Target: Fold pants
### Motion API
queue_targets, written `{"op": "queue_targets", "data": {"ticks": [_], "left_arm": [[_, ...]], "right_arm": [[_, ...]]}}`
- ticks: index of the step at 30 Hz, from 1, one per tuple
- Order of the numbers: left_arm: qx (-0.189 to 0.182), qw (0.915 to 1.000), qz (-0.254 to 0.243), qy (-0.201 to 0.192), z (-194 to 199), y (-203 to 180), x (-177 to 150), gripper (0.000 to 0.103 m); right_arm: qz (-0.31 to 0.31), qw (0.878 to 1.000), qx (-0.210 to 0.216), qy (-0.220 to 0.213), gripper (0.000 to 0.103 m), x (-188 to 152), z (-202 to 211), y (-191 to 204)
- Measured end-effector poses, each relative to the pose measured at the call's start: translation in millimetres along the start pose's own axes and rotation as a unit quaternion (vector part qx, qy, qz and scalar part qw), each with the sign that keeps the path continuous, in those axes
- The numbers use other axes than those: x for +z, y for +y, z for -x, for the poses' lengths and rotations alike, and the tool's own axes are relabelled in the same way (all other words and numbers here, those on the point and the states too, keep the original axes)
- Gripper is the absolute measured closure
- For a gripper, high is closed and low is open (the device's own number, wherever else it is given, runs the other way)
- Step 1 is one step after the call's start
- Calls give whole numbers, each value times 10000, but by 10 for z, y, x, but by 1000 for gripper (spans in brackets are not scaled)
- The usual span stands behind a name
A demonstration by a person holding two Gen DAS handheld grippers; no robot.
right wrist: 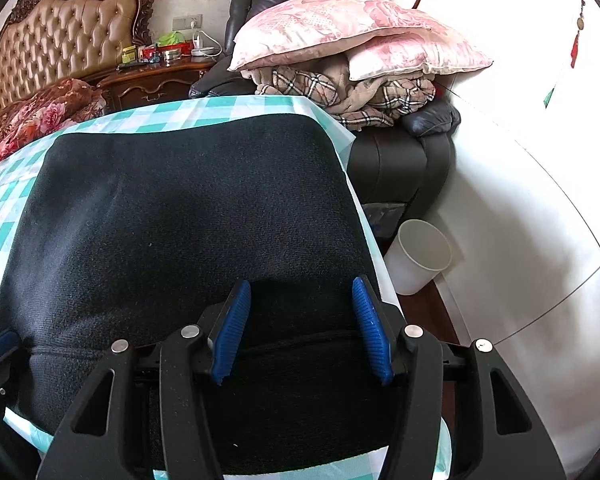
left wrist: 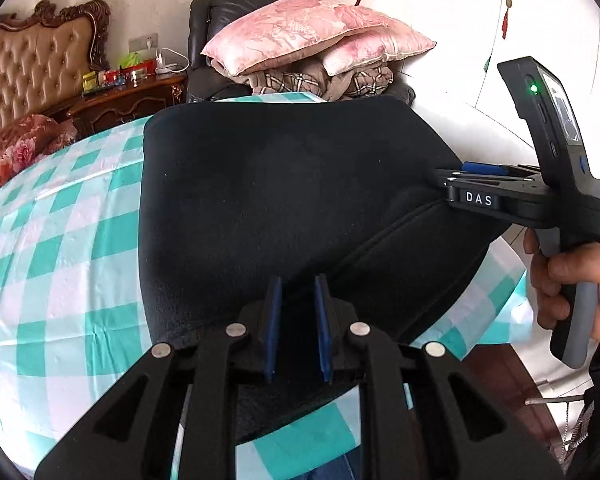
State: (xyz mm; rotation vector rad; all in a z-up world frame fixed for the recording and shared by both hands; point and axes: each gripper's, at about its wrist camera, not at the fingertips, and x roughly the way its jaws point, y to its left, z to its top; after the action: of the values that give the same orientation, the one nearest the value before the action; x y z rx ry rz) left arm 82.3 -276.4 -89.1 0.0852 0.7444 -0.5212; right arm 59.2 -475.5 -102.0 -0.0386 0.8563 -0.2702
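The left gripper has its two flat blue pads nearly closed, a narrow slot between them filled with dark pants fabric; whether they truly pinch it cannot be told. The right gripper stands about half open, its ribbed blue pads apart over the cloth and pressing on nothing. In the left wrist view the right gripper reaches in from the side at the pants' right edge, its black body held by a hand on a grey handle.

The pants are black, with a fuzzy, finely knit surface, folded into a broad rounded slab with a raised seam near both grippers. They lie on a tablecloth of smooth, slightly shiny material checked in teal, pale mint and white, and reach close to its right edge.

Beyond the pants, a dark leather armchair carries a folded plaid blanket and two pink floral pillows. Left of the pants are a carved wooden nightstand cluttered with small items, a tufted tan headboard with a dark scrolled frame, and red floral bedding. Right of the pants, a white plastic bin stands on the dark floor against a white wall.
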Motion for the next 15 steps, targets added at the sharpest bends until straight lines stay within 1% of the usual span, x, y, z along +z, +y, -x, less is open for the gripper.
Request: {"op": "queue_targets", "data": {"ticks": [4, 7, 10, 12, 14, 15], "left_arm": [[-138, 9999, 77, -13, 13, 49, -42, 86], [-225, 9995, 230, -43, 40, 110, -35, 86], [-337, 9987, 386, -85, 82, 169, -38, 83], [-332, 9988, 360, -82, 89, 168, -43, 82], [-361, 9984, 421, -83, 94, 178, -46, 82], [-364, 9983, 451, -85, 90, 172, -42, 81]], "right_arm": [[-10, 10000, -38, 8, 50, -2, 1, 8], [-17, 10000, -50, 34, 50, 2, 6, 11], [-122, 9998, 9, 182, 50, 71, 24, -21], [-264, 9993, 139, 246, 50, 186, 105, -45], [-454, 9974, 559, 82, 47, 372, 250, -65], [-472, 9966, 676, 13, 38, 449, 288, -47]]}}
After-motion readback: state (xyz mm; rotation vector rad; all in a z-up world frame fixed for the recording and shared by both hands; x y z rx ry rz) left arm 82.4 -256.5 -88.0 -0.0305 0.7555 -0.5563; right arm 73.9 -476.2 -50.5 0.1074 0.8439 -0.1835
